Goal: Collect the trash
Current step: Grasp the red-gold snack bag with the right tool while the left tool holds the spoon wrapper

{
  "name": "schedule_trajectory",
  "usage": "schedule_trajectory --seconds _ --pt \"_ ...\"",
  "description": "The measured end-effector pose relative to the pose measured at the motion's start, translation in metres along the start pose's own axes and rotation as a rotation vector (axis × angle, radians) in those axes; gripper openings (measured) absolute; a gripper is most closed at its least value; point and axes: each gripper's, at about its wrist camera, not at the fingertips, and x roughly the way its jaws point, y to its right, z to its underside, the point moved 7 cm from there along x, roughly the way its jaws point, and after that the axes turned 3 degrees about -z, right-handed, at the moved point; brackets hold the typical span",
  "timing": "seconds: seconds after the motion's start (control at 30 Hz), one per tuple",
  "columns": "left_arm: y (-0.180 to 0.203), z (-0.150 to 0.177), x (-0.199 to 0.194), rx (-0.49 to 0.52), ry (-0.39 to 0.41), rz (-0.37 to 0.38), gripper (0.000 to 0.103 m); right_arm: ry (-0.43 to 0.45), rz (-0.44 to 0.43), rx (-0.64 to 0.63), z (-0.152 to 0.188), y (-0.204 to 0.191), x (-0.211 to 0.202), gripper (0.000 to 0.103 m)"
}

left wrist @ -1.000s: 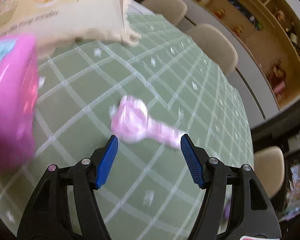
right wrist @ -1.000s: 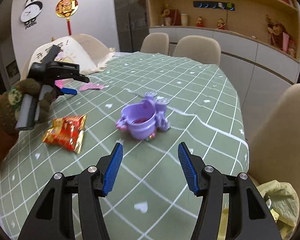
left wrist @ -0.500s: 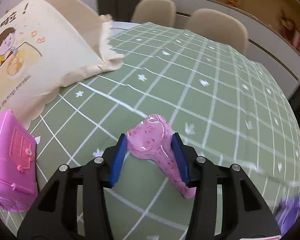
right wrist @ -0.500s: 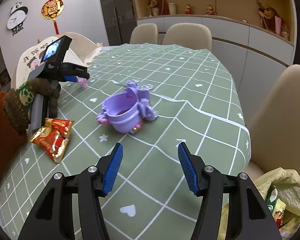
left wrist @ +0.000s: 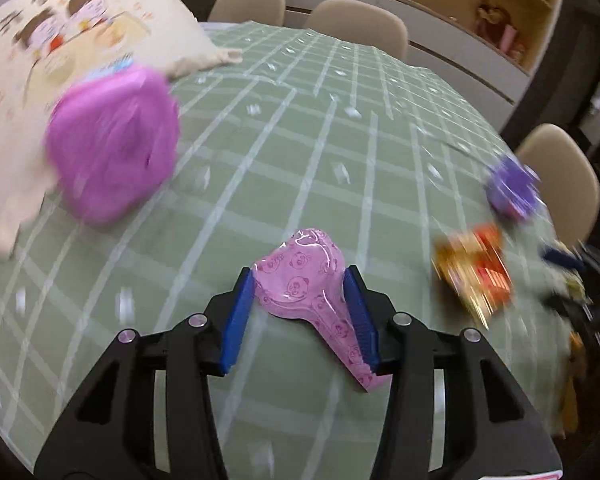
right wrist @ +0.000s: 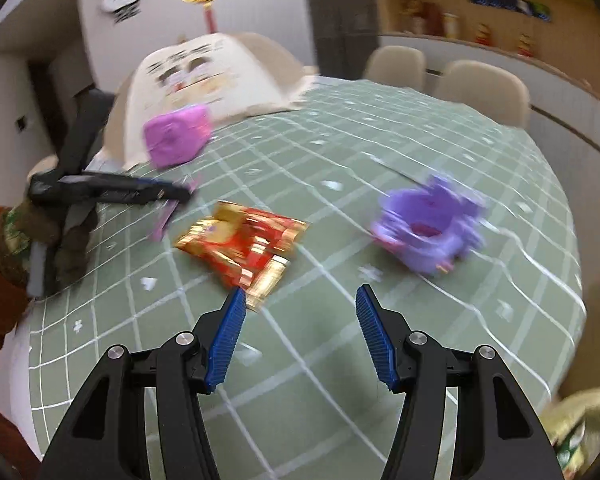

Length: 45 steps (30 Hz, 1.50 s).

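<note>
A pink printed plastic wrapper [left wrist: 300, 264] is pinched between the blue pads of my left gripper [left wrist: 299, 282], which is shut on it and holds it above the green checked tablecloth [left wrist: 284, 168]. In the right wrist view the left gripper [right wrist: 180, 194] shows at the left, held by a gloved hand [right wrist: 40, 232], with the pink wrapper [right wrist: 162, 224] hanging from it. A red and gold snack wrapper [right wrist: 248, 240] lies flat on the cloth. My right gripper [right wrist: 301, 294] is open just in front of it, and its left fingertip overlaps the wrapper's near corner.
A purple toy cup [right wrist: 428, 232] stands right of the snack wrapper. A pink toy box [right wrist: 178, 140] leans against a cream printed pillow [right wrist: 212, 68] at the back left. A yellow bag [right wrist: 580, 420] with rubbish sits off the table's right edge. Beige chairs [right wrist: 480, 84] ring the table.
My left gripper shut on the pink wrapper, lifted it and swung right. The right gripper, still open, swung left from the purple cup toward the red and gold wrapper.
</note>
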Motion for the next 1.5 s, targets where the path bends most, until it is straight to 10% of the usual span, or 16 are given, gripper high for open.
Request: schedule_trajectory --seconds 0.33,1.23,1.5 --pt "0.018 0.056 -0.039 -0.042 0.087 0.014 0.045 -0.077 0.009 0.035 -0.045 -0.009 0.064 0.054" --pt "0.022 0.063 -0.053 -0.069 0.087 0.027 0.052 -0.097 -0.014 0.021 0.013 -0.035 0.03 0.055" --pt "0.032 0.06 -0.053 -0.054 0.084 -0.04 0.053 -0.053 0.067 -0.036 0.017 -0.032 -0.001 0.009"
